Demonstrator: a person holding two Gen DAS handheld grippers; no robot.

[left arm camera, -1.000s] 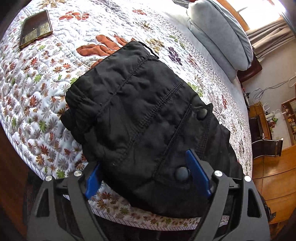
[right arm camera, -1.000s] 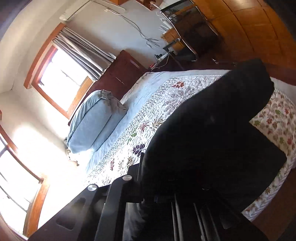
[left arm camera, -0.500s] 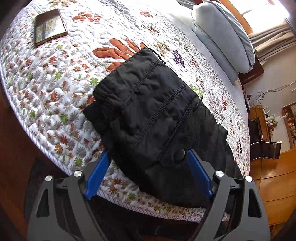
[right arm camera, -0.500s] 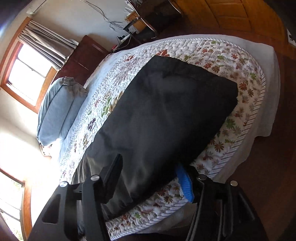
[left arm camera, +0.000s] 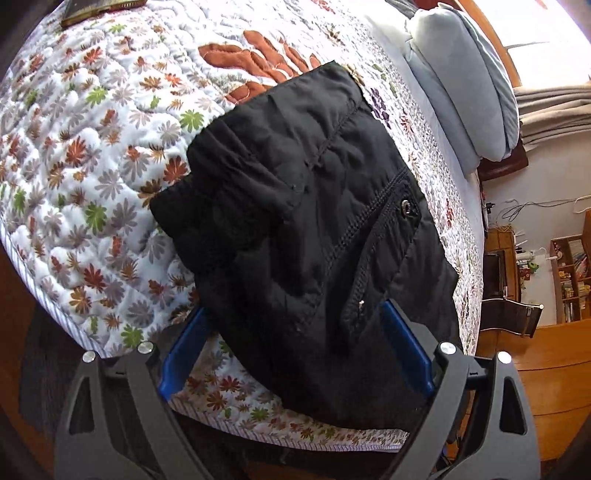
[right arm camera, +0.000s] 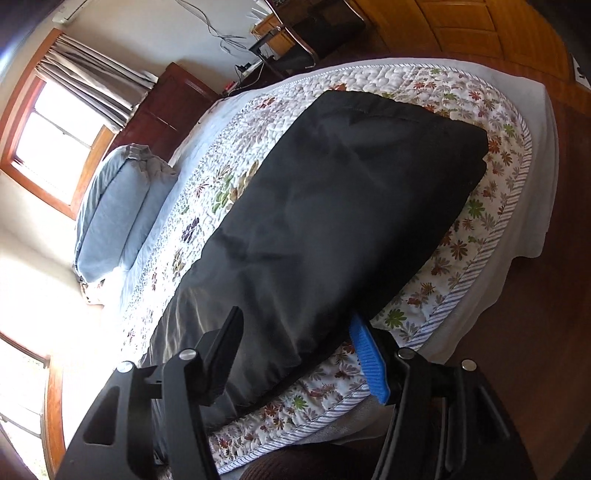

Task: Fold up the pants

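Black pants [left arm camera: 314,221] lie folded on the flowered quilt [left arm camera: 92,166], waistband toward the left and a snap pocket on top. My left gripper [left arm camera: 293,310] sits at the pants' near edge. Its jaws are opening, with the fabric lying loose between the blue pads [left arm camera: 184,347]. In the right wrist view the pants [right arm camera: 332,221] stretch flat across the quilt [right arm camera: 461,258] toward the far corner. My right gripper [right arm camera: 295,317] stands open over their near end. Cloth lies between its fingers, with the blue pad [right arm camera: 365,354] at the fabric's edge.
A phone [left arm camera: 99,7] lies on the quilt at the far left. Blue-grey pillows [left arm camera: 461,81] are stacked at the head of the bed. The bed's striped edge [right arm camera: 436,321] runs just under both grippers. Wooden floor, a chair [left arm camera: 509,317] and shelves lie beyond.
My right gripper, shut on lifted black cloth a second ago, has let go, and the pants now lie flat. In the left wrist view the jaws stand a little wider.
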